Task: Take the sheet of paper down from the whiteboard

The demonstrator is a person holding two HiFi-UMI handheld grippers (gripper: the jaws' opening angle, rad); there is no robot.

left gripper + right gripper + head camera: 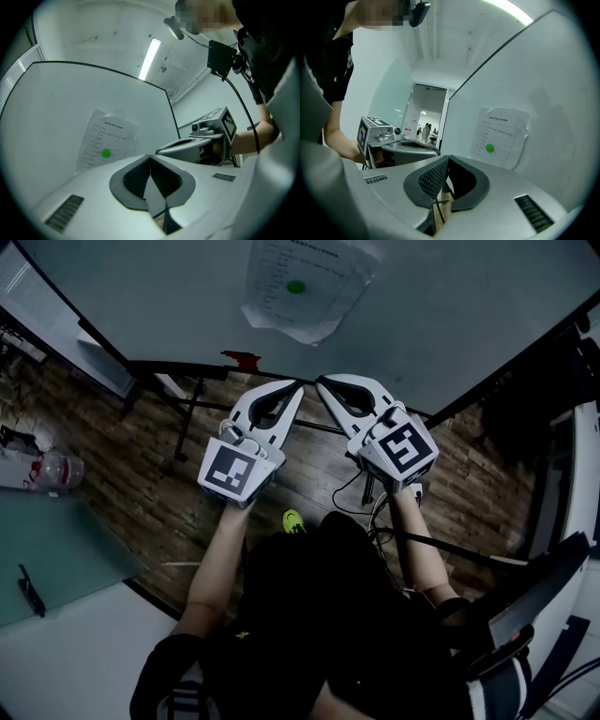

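- Met first with the person's dark clothing [319, 615] at the bottom of the head view, both bare forearms [220, 549] reaching forward from it.
- Found the left white plastic tongs [299, 385] closed, dark pads together at the tips and nothing gripped; read the same off the left gripper view, where the left white plastic tongs [150, 157] showed only a thin seam between the pads.
- Found the right white plastic tongs [320, 382] likewise shut and empty, pads pressed tip to tip in the right gripper view [448, 158].
- Saw both pairs held side by side, tips angled toward each other and nearly meeting, each with a black-and-white marker cube [232, 472] at its rear.
- Located the white printed sheet of paper [300, 292] flat against the pale whiteboard [450, 315], above the tips in the head view and apart from both tongs.
- Noted a green round dot [296, 286] near the middle of that sheet, and lower corners that curled a little.
- Spotted a small red object [242, 359] on the board's lower edge, left of the tips.
- Made out a wooden plank floor [159, 493] beneath, a clear plastic bottle [47, 470] lying at far left, and a teal glass surface [56, 549] at lower left.
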